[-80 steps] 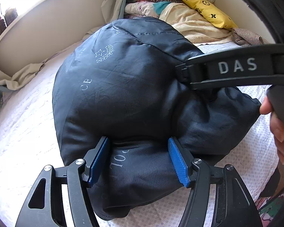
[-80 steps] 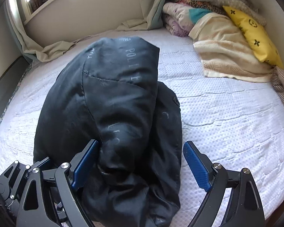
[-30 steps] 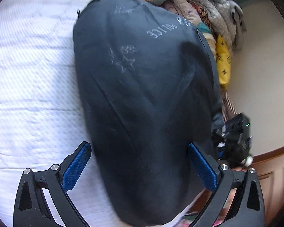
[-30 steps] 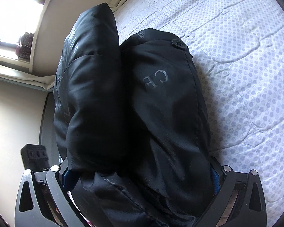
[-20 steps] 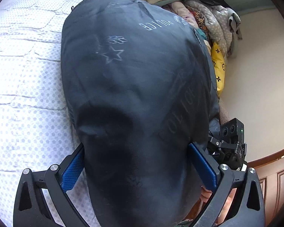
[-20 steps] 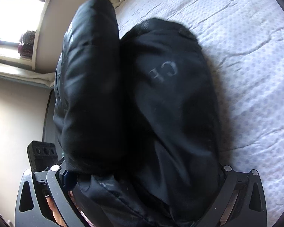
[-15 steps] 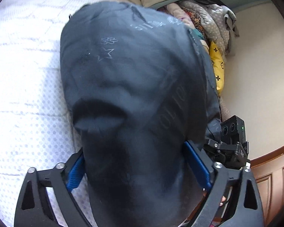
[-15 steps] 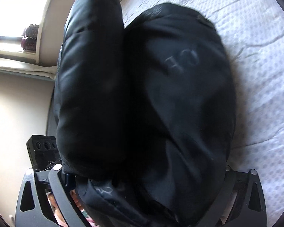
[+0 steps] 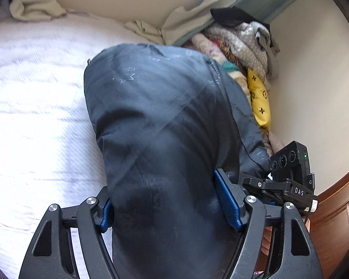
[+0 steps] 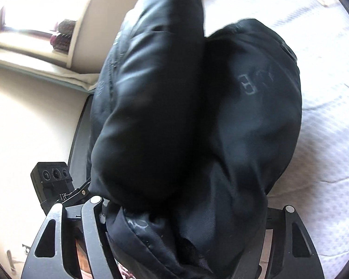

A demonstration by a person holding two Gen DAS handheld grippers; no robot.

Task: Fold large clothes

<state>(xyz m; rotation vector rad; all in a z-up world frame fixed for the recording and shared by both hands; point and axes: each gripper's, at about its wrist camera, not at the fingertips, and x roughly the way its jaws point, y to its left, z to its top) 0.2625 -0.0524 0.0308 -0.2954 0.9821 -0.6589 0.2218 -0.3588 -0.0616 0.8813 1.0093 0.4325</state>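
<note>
Folded jacket (image 9: 165,144) wedged right between the left gripper (image 9: 168,201) fingers, stretching away ahead over the bed (image 9: 35,116). Pile of bedding (image 9: 239,46) and a pillow (image 9: 259,100) further ahead on the right, against the wall. Right gripper (image 9: 288,181) just off to the right.

The folded dark jacket (image 9: 165,144) fills the middle of both views and runs off the bottom edge of each, so its near end cannot be seen. In the right wrist view it swallows both pads of the right tool (image 10: 183,211); only the outer linkages show. In the left wrist view the left tool (image 9: 167,204) has its left pad mostly buried in fabric. The faint lettering on the jacket is smeared by motion and unreadable. The jacket covers part of the pile of bedding (image 9: 239,44) behind it. The bed (image 9: 30,116) looks washed out and blurred.
</note>
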